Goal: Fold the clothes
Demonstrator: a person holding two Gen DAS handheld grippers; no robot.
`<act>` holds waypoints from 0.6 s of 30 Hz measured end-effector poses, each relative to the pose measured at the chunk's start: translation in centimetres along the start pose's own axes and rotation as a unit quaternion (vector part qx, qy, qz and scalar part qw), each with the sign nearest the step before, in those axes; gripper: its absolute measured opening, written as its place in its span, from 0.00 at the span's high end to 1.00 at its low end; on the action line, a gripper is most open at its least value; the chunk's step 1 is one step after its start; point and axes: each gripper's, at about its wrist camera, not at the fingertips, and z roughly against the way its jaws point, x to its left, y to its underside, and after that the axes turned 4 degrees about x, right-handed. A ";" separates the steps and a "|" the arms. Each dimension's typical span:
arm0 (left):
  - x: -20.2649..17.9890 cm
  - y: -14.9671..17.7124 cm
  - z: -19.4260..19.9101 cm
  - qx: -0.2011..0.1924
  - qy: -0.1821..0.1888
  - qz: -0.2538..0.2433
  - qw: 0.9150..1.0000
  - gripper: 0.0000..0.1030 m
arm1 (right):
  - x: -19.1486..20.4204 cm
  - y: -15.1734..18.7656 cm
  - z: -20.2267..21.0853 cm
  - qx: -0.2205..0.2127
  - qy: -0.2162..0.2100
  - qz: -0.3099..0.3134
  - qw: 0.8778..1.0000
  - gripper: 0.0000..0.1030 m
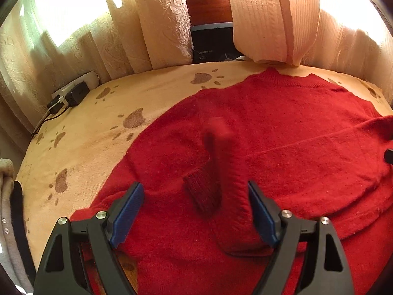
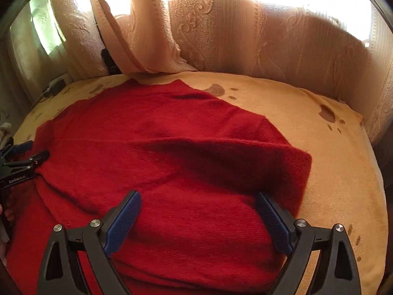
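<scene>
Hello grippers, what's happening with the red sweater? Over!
Left gripper open, right gripper open, nothing held. Red sweater flat on paw-print blanket, sleeves folded in. Nothing in the way.

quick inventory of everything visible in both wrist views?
sweater: 1, red, flat on the blanket, collar toward the curtains
sleeve: 1, red, blurred, folded across the body, ribbed cuff between the left jaws, pads not pressing it
blanket: 1, tan with brown paw prints, under the sweater
curtains: several panels, cream, embossed, backlit along the far edge
power strip: 1, white with black plugs, far left corner
dark box: 1, black, between the curtain panels
wooden panel: 1, reddish brown, above the box
grey garment: 1, left edge
left hand-held gripper: 1, black with blue pads, open over the cuff
right hand-held gripper: 1, same colours, open over the sweater's right side
</scene>
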 end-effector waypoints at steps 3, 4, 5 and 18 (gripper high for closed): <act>0.3 0.0 -0.5 -0.002 -0.011 0.008 1.000 0.00 | -1.3 0.0 -0.5 0.004 0.019 -0.006 1.000 0.07; 0.7 0.0 -0.7 0.002 0.001 0.015 1.000 0.00 | -1.2 0.0 -0.6 0.004 0.026 -0.003 1.000 0.07; 1.1 0.0 -0.8 0.007 0.012 0.025 1.000 0.00 | -1.1 0.0 -0.6 0.004 0.033 0.001 0.999 0.07; 5.7 -0.1 5.8 -0.040 0.041 0.068 0.996 0.00 | 0.2 0.4 0.7 -0.016 0.062 0.025 0.998 0.02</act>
